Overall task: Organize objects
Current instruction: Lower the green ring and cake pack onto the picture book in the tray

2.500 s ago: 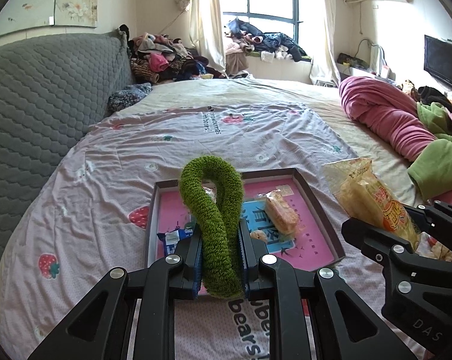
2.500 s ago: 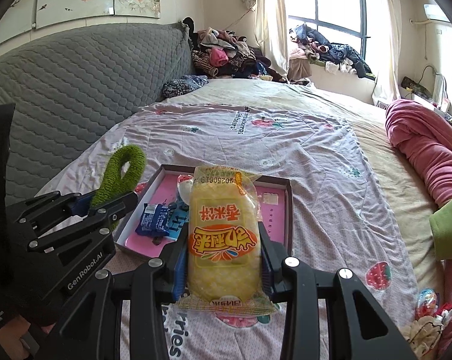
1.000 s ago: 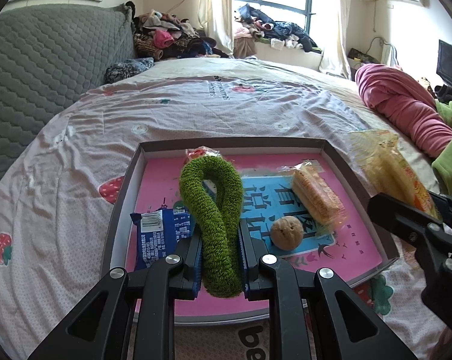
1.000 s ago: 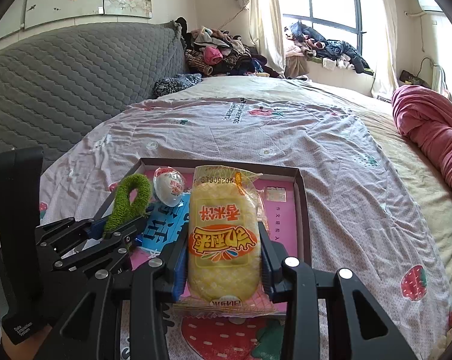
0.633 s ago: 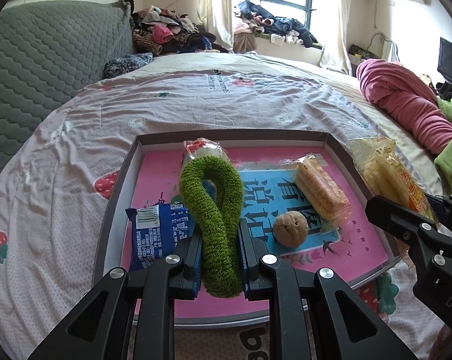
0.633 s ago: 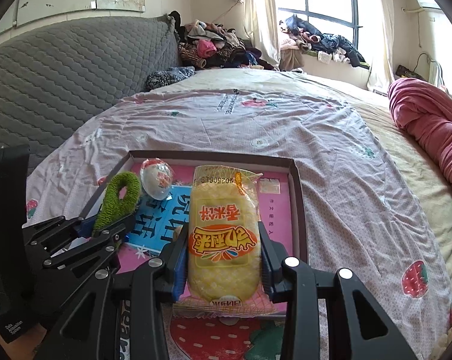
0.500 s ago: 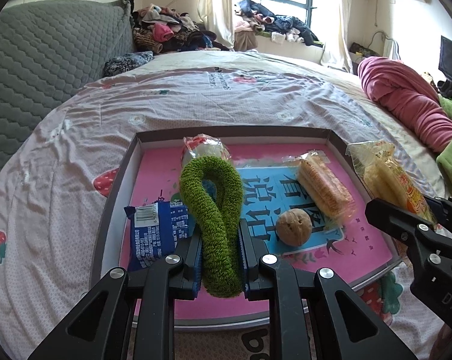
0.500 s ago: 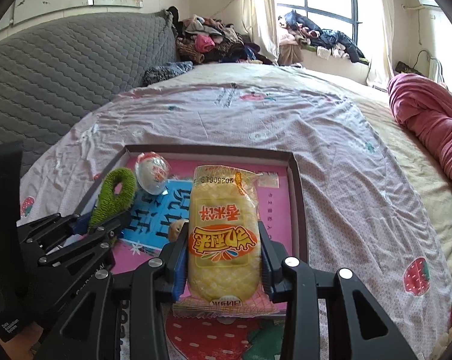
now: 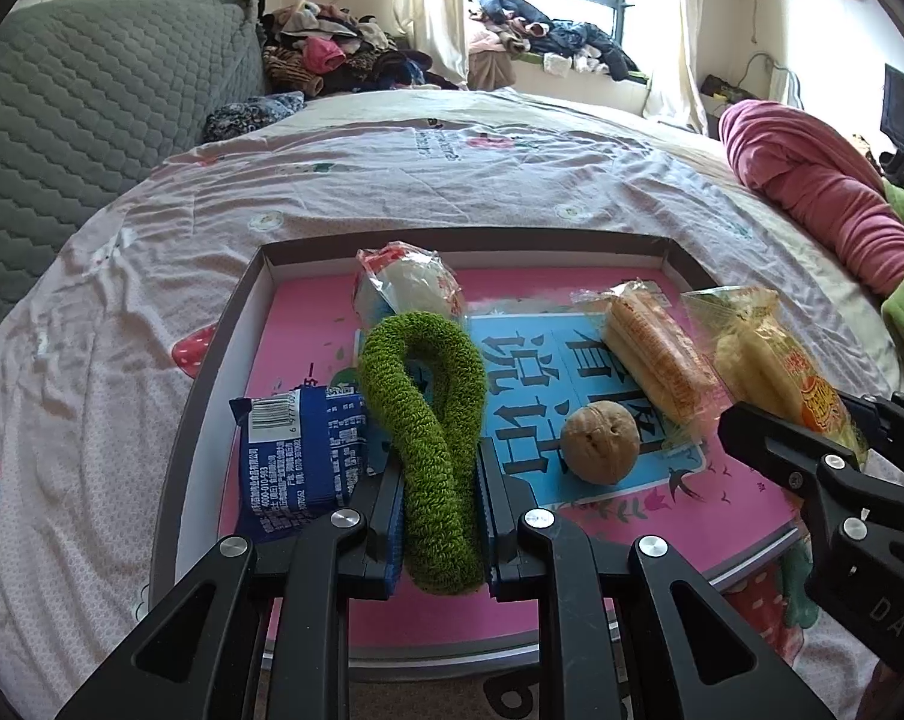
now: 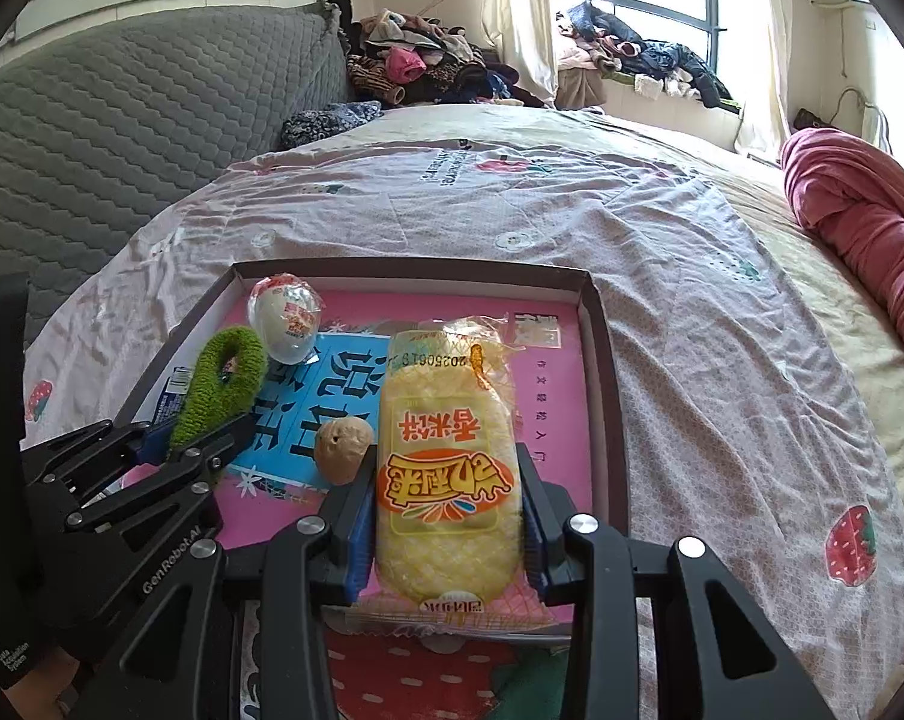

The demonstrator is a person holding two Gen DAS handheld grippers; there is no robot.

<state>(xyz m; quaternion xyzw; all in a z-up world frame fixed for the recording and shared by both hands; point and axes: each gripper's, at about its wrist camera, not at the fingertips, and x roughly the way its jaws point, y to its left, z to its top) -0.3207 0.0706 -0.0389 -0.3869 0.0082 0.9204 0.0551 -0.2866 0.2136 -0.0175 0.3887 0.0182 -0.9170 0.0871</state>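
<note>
My left gripper (image 9: 441, 516) is shut on a fuzzy green loop (image 9: 434, 408), held over the near left part of a shallow pink-floored box (image 9: 308, 324) on the bed. My right gripper (image 10: 447, 516) is shut on a yellow snack packet (image 10: 446, 468), which hangs above the box's near right side (image 10: 602, 360). In the box lie a blue wrapper (image 9: 299, 456), a walnut (image 9: 599, 441), a wrapped egg (image 9: 407, 288) and an orange wafer pack (image 9: 656, 354). From the right wrist view the left gripper (image 10: 212, 438) sits at lower left with the green loop (image 10: 221, 381).
The box rests on a pale strawberry-print sheet (image 9: 452, 162). A grey quilted headboard (image 9: 80, 96) stands on the left. A rolled pink blanket (image 9: 812, 186) and green cloth lie on the right. Piled clothes (image 9: 338, 60) sit at the far end under the window.
Both grippers have come closer to the box, which now looks larger; the right one has sunk a little with its packet. Both grips are unchanged.
</note>
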